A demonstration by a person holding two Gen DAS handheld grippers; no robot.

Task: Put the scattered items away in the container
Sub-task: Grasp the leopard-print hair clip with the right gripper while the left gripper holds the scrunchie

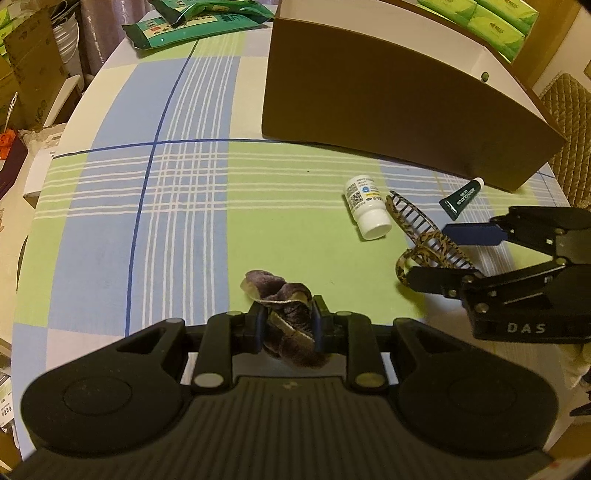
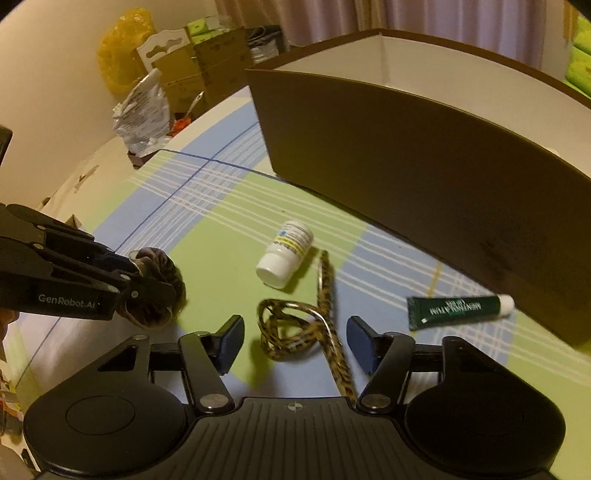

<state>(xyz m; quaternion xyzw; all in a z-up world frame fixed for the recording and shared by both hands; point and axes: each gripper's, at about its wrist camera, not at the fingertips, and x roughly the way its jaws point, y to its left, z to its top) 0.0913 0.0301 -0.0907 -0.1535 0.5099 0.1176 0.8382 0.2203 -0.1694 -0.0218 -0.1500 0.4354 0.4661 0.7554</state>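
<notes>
Clamped between the pads of my left gripper [image 1: 288,325] I am holding the purple velvet scrunchie [image 1: 284,299], jaws squeezed together on its bunched fabric just above the tablecloth [image 1: 184,221]. My right gripper [image 2: 295,343] is straddling the leopard-print hair clip [image 2: 306,332]: the jaws are standing apart with the clip's looped end lying between them, and the pads are not pressing on it yet as far as I can see. So I am judging the step in hand to be a double pickup, one item already secured and the second about to be taken. Next I am needing to close the right pads squarely on the clip's looped body rather than its thin teeth, which look likely to slip or twist, then lift both hands over the near wall of the box. Just beyond the clip, a small white pill bottle [image 2: 286,254] is lying on its side, and off to the right a dark green tube [image 2: 458,310] is lying close by the foot of the brown cardboard box [image 2: 424,177], the container I am filling; both are still waiting their turn. Farther off, the blue, green and white checked cloth is covering a rounded table, with green packets [image 1: 184,22] lying at its far edge, and behind it cardboard cartons [image 2: 199,70], a crumpled silver bag [image 2: 144,110] and curtains are crowding the dim room.
</notes>
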